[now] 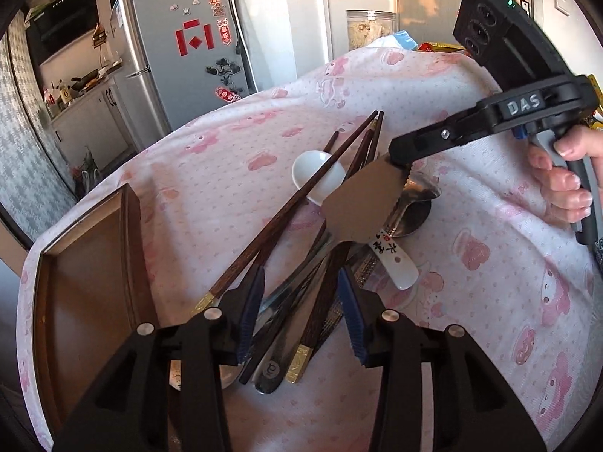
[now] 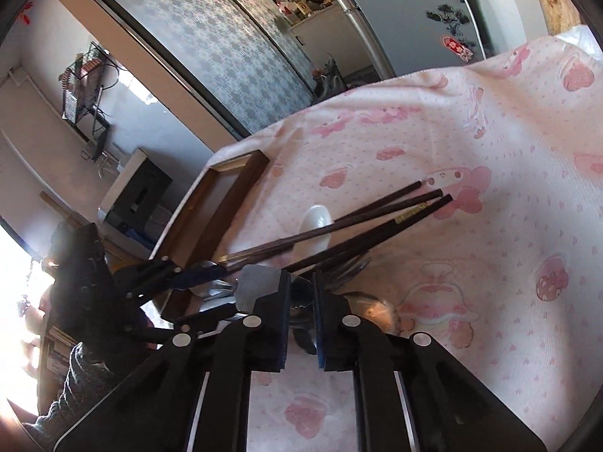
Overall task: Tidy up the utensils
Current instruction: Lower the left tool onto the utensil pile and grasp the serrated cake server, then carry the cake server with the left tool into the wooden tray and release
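Observation:
A heap of dark wooden chopsticks [image 1: 301, 196], steel spoons and a white ceramic spoon [image 1: 316, 173] lies on the pink-patterned cloth. My left gripper [image 1: 301, 290] straddles the near ends of the heap, and its blue pads press on a bundle of chopsticks and steel handles. One chopstick with a gold tip runs outside the left finger. My right gripper [image 1: 401, 162] comes in from the right, tips down on a steel spoon [image 1: 414, 199]. In the right wrist view my right gripper [image 2: 302, 293] has its pads almost together on that steel spoon [image 2: 301, 305], with the chopsticks [image 2: 377, 214] beyond.
A shallow wooden tray [image 1: 128, 218] lies left of the heap, also seen as the tray [image 2: 241, 165] from the right wrist. A person's hand [image 1: 565, 180] holds the right gripper's handle. A grey fridge [image 1: 181, 64] and a clear jar [image 1: 369, 30] stand behind the table.

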